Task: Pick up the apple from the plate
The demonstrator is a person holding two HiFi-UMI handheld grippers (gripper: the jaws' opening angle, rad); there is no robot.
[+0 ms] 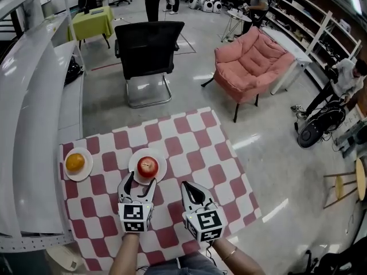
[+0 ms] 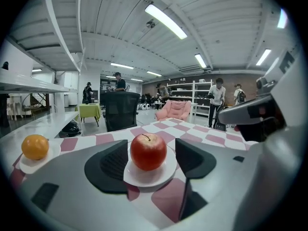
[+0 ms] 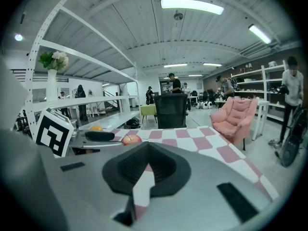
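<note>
A red apple point(image 1: 147, 166) sits upright on a small white plate point(image 1: 134, 160) on the checkered table. My left gripper point(image 1: 140, 182) is just short of the plate on the near side. It is open, with its fingertips level with the plate's near rim. In the left gripper view the apple point(image 2: 148, 151) stands centred between the two dark pads point(image 2: 114, 162) without touching either. My right gripper point(image 1: 188, 187) hovers over the cloth to the right of the plate, shut and holding nothing. The right gripper view shows the apple point(image 3: 131, 139) far left, beyond its joined jaws.
An orange point(image 1: 75, 162) lies on a second white plate point(image 1: 86, 171) at the table's left edge. A white shelf unit point(image 1: 34, 125) runs along the left. Beyond the red-and-white checkered cloth point(image 1: 195, 148) stand a black office chair point(image 1: 149, 53) and a pink armchair point(image 1: 252, 62).
</note>
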